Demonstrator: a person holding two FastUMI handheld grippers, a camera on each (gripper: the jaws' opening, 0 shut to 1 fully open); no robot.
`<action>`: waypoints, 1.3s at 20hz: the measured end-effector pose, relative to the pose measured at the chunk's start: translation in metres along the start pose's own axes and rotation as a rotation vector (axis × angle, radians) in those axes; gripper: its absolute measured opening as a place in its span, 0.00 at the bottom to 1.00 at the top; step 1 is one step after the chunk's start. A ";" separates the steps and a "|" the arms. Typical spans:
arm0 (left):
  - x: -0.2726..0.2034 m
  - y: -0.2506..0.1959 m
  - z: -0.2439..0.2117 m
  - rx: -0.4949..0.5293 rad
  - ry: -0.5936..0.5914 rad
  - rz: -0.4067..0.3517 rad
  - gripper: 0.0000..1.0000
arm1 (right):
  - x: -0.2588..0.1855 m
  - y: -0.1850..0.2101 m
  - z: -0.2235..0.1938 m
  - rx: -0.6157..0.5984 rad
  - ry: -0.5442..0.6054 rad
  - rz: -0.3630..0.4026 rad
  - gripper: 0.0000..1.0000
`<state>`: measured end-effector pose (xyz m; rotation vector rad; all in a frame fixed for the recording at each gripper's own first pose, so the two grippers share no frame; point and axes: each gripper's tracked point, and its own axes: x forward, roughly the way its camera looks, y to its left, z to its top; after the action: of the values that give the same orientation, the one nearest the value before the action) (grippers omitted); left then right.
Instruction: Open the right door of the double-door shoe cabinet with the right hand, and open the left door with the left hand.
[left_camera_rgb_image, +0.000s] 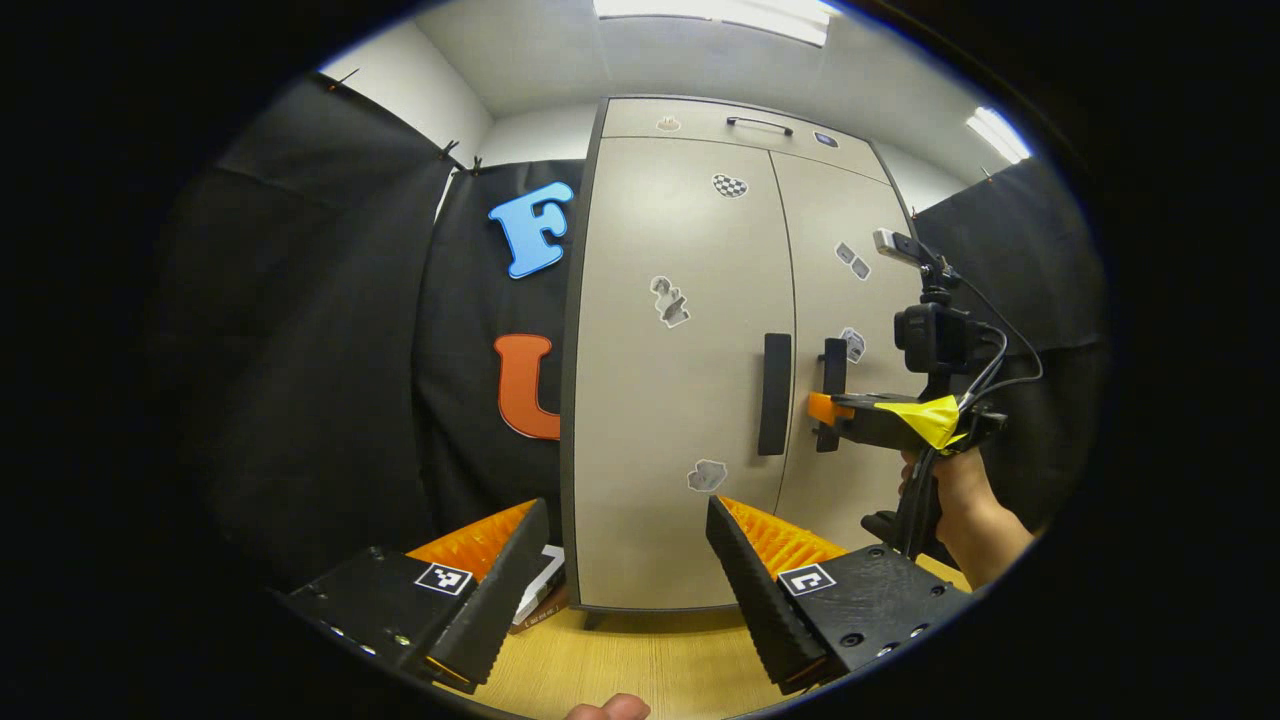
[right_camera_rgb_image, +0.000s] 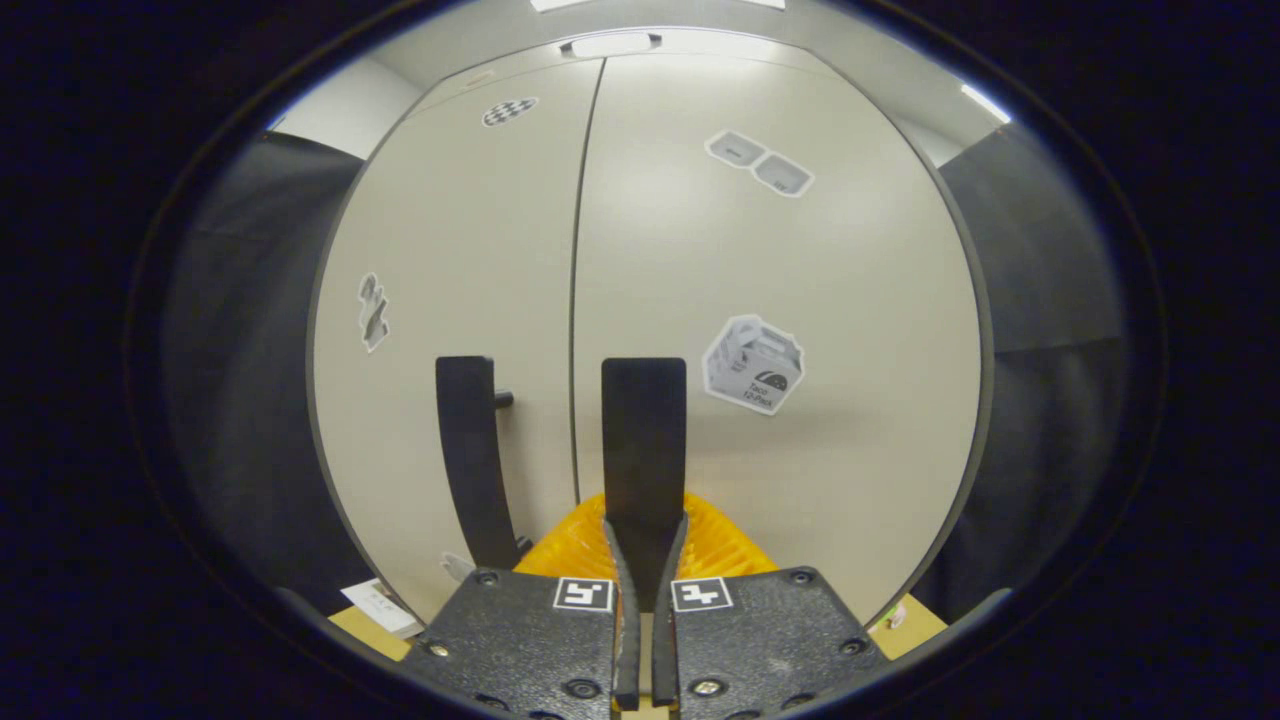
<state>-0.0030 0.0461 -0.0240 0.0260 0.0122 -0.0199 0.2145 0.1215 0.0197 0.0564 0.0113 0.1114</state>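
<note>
The beige shoe cabinet (left_camera_rgb_image: 660, 250) stands in front with both doors closed. In the left gripper view, its left door handle (left_camera_rgb_image: 775, 393) and right door handle (left_camera_rgb_image: 832, 372) are black vertical bars on either side of the centre seam. My left gripper (left_camera_rgb_image: 625, 560) is open, low and short of the left door, holding nothing. My right gripper (left_camera_rgb_image: 822, 408), held by a hand (left_camera_rgb_image: 960, 500), reaches the right handle from the right. In the right gripper view, the right gripper (right_camera_rgb_image: 645, 560) is shut on the right door handle (right_camera_rgb_image: 645, 440), with the left door handle (right_camera_rgb_image: 470, 450) just beside it.
A drawer with a small black handle (left_camera_rgb_image: 758, 123) sits above the doors. The cabinet rests on a light wooden surface (left_camera_rgb_image: 640, 660), with a small booklet (left_camera_rgb_image: 540, 590) by its lower left corner. Black cloth walls stand on both sides.
</note>
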 end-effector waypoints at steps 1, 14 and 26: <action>-0.001 0.000 0.001 -0.001 -0.003 0.003 0.95 | -0.002 0.001 0.000 0.005 0.003 0.007 0.08; -0.027 -0.026 0.012 0.023 -0.025 0.013 0.95 | -0.081 -0.016 -0.002 0.000 0.019 0.123 0.08; -0.049 -0.076 0.012 0.025 -0.034 -0.007 0.95 | -0.158 -0.076 -0.005 -0.036 0.014 0.138 0.08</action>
<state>-0.0538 -0.0294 -0.0137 0.0507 -0.0216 -0.0274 0.0659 0.0292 0.0118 0.0206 0.0193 0.2500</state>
